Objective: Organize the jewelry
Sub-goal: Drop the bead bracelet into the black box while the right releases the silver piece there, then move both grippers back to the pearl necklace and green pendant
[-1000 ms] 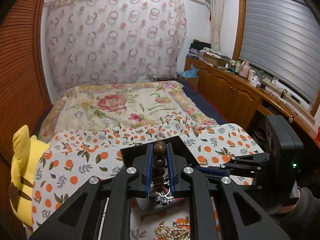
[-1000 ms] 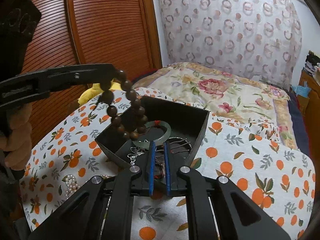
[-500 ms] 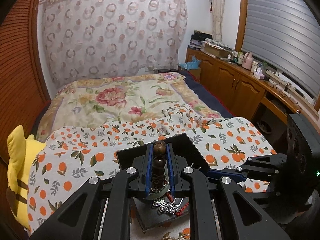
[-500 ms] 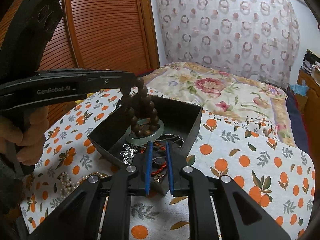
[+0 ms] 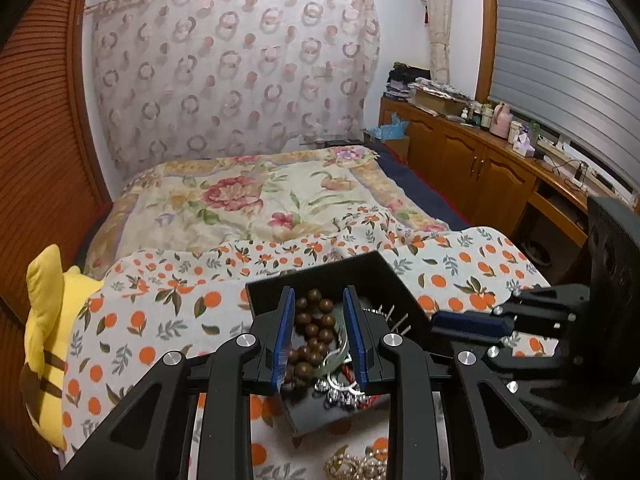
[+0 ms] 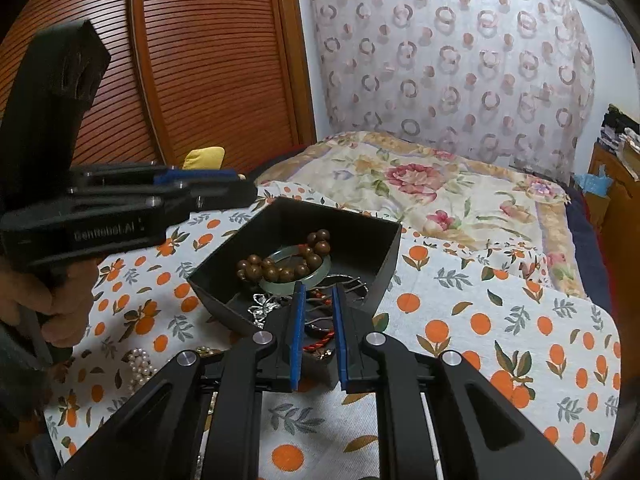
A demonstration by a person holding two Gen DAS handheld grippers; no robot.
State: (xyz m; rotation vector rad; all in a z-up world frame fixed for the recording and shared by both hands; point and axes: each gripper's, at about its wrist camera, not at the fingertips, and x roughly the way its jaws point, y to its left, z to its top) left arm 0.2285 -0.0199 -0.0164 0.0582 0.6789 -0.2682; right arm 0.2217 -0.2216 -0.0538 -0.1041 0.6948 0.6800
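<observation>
Orange-print cloth [image 6: 500,320] covers the near end of the bed, and on it sits a black tray [image 6: 384,264] holding a wooden bead bracelet [image 6: 280,266] draped over a green bangle [image 6: 320,276] (silver pieces lie beside them). Above the tray, the left gripper [image 5: 320,332] is opening, its pads clear of the beads below. The right gripper [image 6: 318,332], at the tray's near edge, stands slightly apart, holding nothing.

A bed [image 5: 256,200] with a floral quilt fills the room, an orange-printed white cloth [image 6: 500,320] spread over its near end. A ring-patterned sheer curtain [image 5: 240,72] covers the far wall. Ribbed brown wardrobe doors [image 6: 208,60] stand at the left, wooden cabinets [image 5: 472,164] beneath a grey window blind [image 5: 560,52] at the right.
</observation>
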